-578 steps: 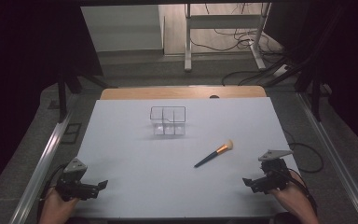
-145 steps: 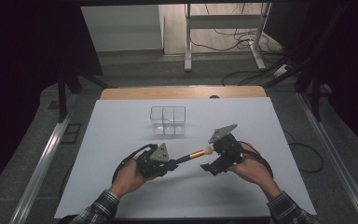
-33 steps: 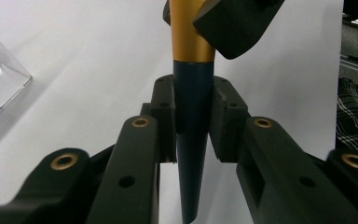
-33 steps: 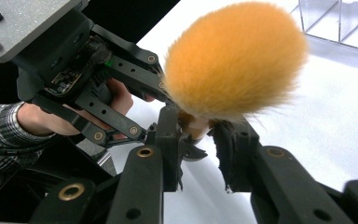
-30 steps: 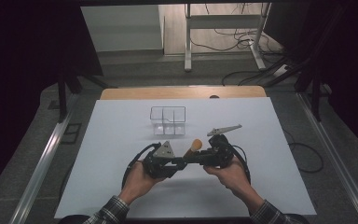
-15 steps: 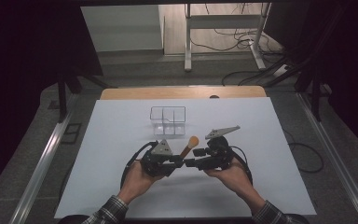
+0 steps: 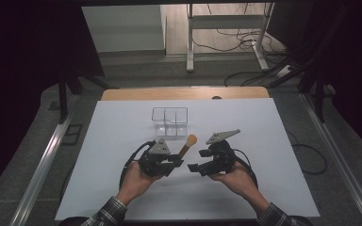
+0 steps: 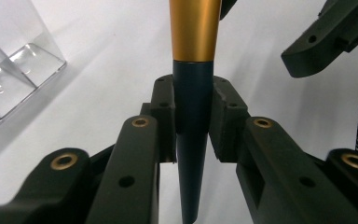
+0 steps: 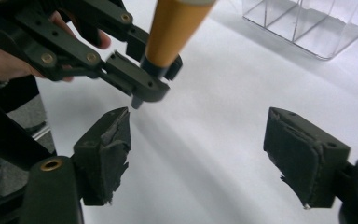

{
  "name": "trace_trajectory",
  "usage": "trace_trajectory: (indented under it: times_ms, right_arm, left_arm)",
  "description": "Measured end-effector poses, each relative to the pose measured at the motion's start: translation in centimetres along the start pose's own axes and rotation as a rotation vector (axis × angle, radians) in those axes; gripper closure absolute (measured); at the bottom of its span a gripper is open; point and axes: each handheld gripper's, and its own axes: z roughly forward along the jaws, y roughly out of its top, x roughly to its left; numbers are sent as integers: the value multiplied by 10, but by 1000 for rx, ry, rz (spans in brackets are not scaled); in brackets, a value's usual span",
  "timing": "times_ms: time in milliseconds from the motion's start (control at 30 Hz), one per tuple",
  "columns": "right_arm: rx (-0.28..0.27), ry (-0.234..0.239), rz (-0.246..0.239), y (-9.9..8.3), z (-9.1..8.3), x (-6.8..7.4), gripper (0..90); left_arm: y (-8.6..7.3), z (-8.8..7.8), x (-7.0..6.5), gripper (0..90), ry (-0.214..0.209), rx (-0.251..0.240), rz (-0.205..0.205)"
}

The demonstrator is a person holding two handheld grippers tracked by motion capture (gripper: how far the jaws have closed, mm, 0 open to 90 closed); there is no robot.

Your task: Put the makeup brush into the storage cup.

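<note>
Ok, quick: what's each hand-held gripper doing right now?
Left hand-held gripper: closed on the makeup brush handle.
Right hand-held gripper: open, holding nothing.

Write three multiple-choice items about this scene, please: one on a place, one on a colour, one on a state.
1. Where does the clear organiser stand?
A. beyond both grippers on the white table
B. under the right gripper
C. on the floor

2. What colour is the band above the dark handle of the makeup brush?
A. green
B. gold
C. white

3. How do the two grippers stand?
A. both open
B. both shut on the brush
C. the left gripper shut on the brush, the right gripper open

Answers: 1 A, the high view shows it farther up the table; 2 B, the left gripper view shows gold; 3 C, left jaws clamp the handle, right jaws are wide apart.
</note>
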Motion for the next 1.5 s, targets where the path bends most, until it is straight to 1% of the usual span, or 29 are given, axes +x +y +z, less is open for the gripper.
trace_trajectory:
  times_ms: [167,333,567,733,833,1033,1100,1267,1367,1500]
  right_arm:
    - [11,-20,-13,-2,0,0,196]
    - [24,-32,-32,-4,1,-2,159]
    - [32,-47,-40,-8,0,-4,107]
    - [35,-55,-46,-10,-1,-6,74]
    - [49,-73,-68,-12,-2,-7,52]
    - [74,-119,-116,-17,-4,-7,25]
    - [78,-125,-127,-19,-4,-7,18]
    - [82,-136,-134,-23,-7,-7,14]
    - [76,-128,-130,-25,-10,-8,14]
    - [73,-131,-129,-27,-13,-9,14]
  left_arm:
    - [-1,-3,2,742,5,-5,-3]
    - [-1,-4,2,742,8,-2,9]
    - [-2,-7,5,742,12,-13,-2]
    - [-2,-11,8,742,17,-35,-19]
    - [-2,-14,10,742,21,-49,-28]
    - [-1,-18,14,742,32,-61,-38]
    - [-1,-18,15,742,34,-66,-42]
    - [0,-20,17,742,36,-73,-43]
    - [1,-21,19,742,37,-75,-44]
    - [2,-22,22,742,39,-82,-46]
